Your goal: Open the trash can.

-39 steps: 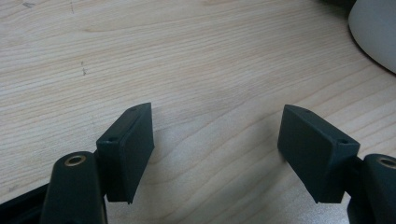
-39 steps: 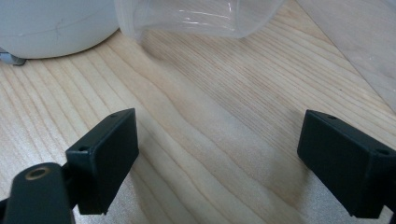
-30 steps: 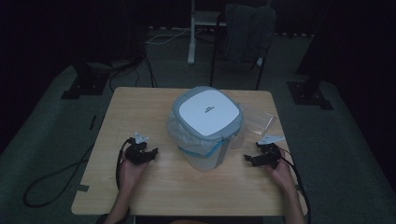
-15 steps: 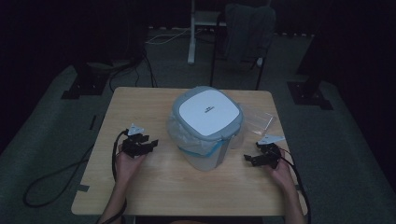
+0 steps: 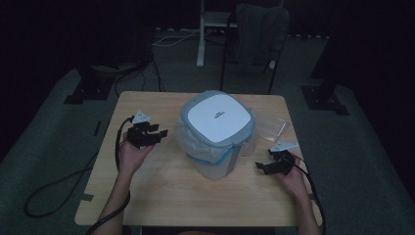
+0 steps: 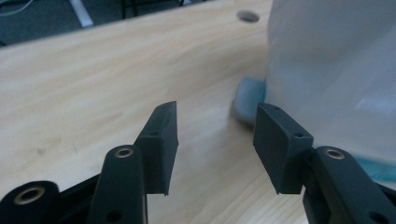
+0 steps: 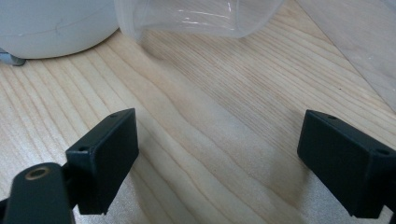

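A small bin (image 5: 218, 134) with a white lid and grey rim stands mid-table, lined with a pale plastic bag. My left gripper (image 5: 159, 134) hovers above the table to the bin's left, pointing at it. Its jaws have just been closing but stand apart with nothing between them. In the left gripper view the gripper (image 6: 215, 140) faces the bag-covered wall of the bin (image 6: 336, 70). My right gripper (image 5: 262, 166) rests low to the right of the bin, open wide. In the right gripper view the gripper (image 7: 224, 158) has bare wood between its jaws, with the bin (image 7: 51, 23) at the top left.
The wooden table (image 5: 161, 196) has a clear plastic bag (image 5: 271, 126) lying behind the right gripper; its edge shows as clear plastic (image 7: 196, 16) in the right gripper view. A chair (image 5: 254, 34) and stands are on the dark floor beyond. Cables trail off the left table edge.
My left hand has lifted off the table and risen beside the bin, and its jaws have narrowed. The right hand and the bin have stayed put.
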A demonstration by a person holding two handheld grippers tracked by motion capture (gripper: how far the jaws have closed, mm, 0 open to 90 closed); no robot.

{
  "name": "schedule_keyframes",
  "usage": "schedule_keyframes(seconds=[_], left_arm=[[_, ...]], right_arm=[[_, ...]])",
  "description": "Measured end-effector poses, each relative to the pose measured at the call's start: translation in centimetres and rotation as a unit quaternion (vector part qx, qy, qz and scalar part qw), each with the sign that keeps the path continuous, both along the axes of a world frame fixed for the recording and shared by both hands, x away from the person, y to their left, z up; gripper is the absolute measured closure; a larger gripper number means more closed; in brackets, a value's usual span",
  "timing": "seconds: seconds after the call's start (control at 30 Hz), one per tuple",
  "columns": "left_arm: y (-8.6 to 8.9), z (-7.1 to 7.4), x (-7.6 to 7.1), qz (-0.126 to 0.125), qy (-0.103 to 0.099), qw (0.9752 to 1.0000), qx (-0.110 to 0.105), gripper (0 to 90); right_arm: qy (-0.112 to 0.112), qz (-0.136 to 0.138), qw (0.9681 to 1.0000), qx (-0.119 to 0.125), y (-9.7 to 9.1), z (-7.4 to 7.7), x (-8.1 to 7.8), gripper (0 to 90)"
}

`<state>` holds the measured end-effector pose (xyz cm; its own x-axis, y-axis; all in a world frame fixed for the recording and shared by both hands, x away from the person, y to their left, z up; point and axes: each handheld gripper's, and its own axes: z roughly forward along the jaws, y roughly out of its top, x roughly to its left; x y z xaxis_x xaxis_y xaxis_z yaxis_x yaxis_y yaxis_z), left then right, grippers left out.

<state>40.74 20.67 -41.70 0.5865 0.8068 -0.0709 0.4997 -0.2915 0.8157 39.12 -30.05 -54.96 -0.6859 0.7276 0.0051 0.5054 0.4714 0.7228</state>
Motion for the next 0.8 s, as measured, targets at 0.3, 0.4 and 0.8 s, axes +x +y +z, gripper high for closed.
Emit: schedule_keyframes(seconds=[0.3, 0.4, 0.8], left_arm=[[-0.9, 4.4, 1.3, -0.024, -0.024, 0.9994, -0.002, 55.5], [-1.2, 5.7, 1.7, -0.034, -0.030, 0.9989, -0.010, 57.1], [-4.2, 10.2, 3.3, -0.074, -0.043, 0.9961, -0.024, 65.0]], right_arm=[[-0.002, -0.004, 1.0000, 0.002, -0.1, 0.0, 0.0, 13.5], [-0.002, -0.004, 1.0000, 0.002, 0.0, 0.0, 0.0, 13.5], [-0.002, -0.005, 1.0000, 0.002, 0.0, 0.0, 0.0, 13.5]])
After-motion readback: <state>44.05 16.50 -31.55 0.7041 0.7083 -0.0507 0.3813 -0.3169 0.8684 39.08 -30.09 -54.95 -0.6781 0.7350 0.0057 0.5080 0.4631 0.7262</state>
